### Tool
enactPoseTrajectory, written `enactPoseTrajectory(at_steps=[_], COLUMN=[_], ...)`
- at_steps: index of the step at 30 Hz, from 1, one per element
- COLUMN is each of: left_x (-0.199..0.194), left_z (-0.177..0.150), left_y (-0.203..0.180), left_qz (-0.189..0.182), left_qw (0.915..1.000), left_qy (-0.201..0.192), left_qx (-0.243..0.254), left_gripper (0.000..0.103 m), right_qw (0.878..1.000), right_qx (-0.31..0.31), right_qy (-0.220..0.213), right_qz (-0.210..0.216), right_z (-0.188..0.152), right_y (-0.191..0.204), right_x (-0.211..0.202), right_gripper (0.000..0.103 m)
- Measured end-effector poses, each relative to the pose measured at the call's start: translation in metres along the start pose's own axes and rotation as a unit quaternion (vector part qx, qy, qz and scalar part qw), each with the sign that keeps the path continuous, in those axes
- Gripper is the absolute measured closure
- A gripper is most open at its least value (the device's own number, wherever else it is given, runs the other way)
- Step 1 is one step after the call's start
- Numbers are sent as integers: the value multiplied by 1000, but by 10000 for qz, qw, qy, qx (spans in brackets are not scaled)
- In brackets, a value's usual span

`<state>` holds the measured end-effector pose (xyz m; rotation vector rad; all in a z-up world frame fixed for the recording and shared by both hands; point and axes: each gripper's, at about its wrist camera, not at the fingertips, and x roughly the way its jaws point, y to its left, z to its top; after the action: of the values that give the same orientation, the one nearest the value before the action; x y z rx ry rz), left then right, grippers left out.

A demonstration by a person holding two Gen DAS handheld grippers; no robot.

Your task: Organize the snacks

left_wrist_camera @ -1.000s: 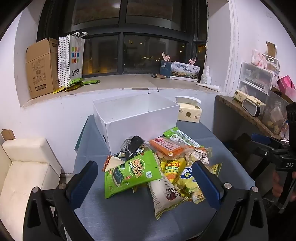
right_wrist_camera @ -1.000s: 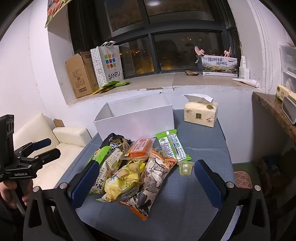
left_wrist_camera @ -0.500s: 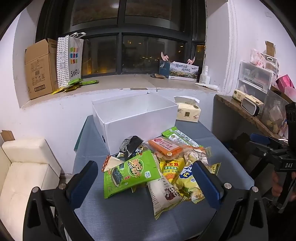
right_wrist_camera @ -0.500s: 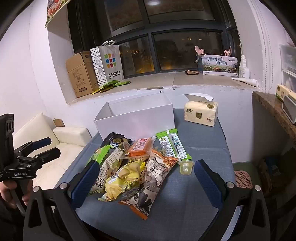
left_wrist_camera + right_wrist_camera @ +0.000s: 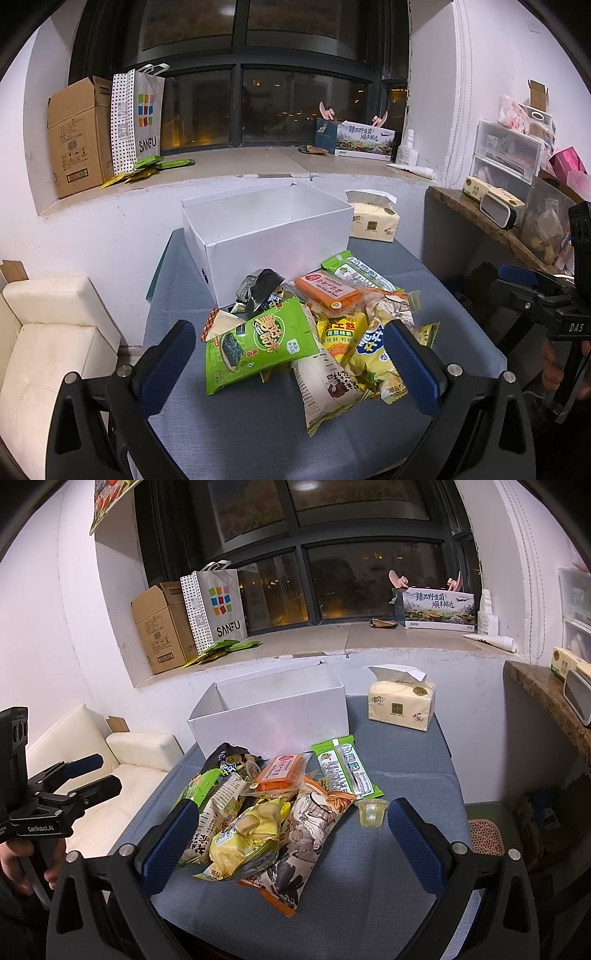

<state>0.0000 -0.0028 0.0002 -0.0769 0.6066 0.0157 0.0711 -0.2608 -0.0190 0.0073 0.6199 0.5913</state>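
On the surface (image 5: 406, 867), the snack pile (image 5: 266, 812) lies before the box (image 5: 273, 716) — tissue pack (image 5: 402, 705) to the box's right.

In the left wrist view, the green seaweed bag (image 5: 258, 345) at centre covers much of the snack pile (image 5: 343, 332), so the packets beneath show only in part. The floor of the white box (image 5: 266, 236) is hidden behind its front wall. At the right edge, the right gripper (image 5: 517, 282) is cut off. At the right wrist view's lower left, a hand (image 5: 26, 856) is cropped.
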Motion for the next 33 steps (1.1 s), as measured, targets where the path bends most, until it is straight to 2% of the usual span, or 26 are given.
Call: enactPoseTrajectory(at_steps=[33], left_x=[0], left_z=[-1], left_y=[-1], left_qz=[-22], left_qw=[10000], left_qy=[7], left_qx=[42], left_gripper=[0], right_qw=[10000], right_qx=[31], right_qy=[26], right_qz=[15], right_z=[0], right_y=[-1], right_x=[0], right_gripper=[0])
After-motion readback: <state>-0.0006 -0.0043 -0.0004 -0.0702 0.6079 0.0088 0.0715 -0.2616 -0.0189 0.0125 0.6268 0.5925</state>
